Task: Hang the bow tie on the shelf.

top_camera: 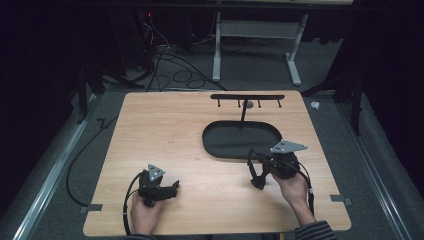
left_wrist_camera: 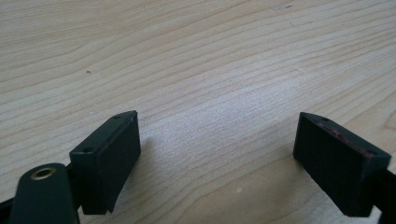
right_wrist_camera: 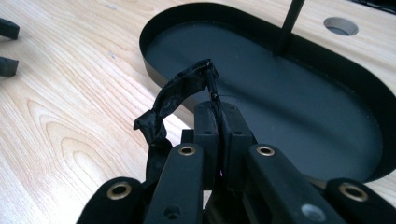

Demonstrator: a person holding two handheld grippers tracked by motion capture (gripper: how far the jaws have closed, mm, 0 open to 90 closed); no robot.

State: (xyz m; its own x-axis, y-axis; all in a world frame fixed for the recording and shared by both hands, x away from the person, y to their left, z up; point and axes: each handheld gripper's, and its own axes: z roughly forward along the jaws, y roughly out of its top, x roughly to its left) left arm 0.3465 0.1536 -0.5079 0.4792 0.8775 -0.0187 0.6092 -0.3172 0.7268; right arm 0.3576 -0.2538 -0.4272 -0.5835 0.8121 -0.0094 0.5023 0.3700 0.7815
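— What does the high view show?

— A pale wooden surface [top_camera: 190, 135] with a black oval tray [top_camera: 242, 140] ahead of the right gripper [top_camera: 256, 176]. A thin post rises from the tray's far side to a black rack bar [top_camera: 247, 97] with small pegs. The right hand [top_camera: 294, 189] holds its gripper just short of the tray's near rim, and a dark, crumpled strip [top_camera: 253, 162] hangs from its fingers. The left hand [top_camera: 145, 214] holds the left gripper [top_camera: 175, 187] low over bare wood, well apart from the tray.

— And the left gripper view?

— The left gripper [left_wrist_camera: 217, 154] has its fingers [left_wrist_camera: 109, 158] spread wide apart, with bare wood grain between them and nothing held.

— The right gripper view?

— The right gripper [right_wrist_camera: 217, 116] has its fingers [right_wrist_camera: 236, 135] pressed together, clamped on the black strip [right_wrist_camera: 180, 91]. The strip arches up past the fingertips and droops down on their left side, twisted and wrinkled. The tray [right_wrist_camera: 299, 112] lies directly beyond the fingertips, its near rim just past them, and the post [right_wrist_camera: 289, 25] stands at its far side. The strip's top reaches over the tray's edge; whether it touches cannot be told.
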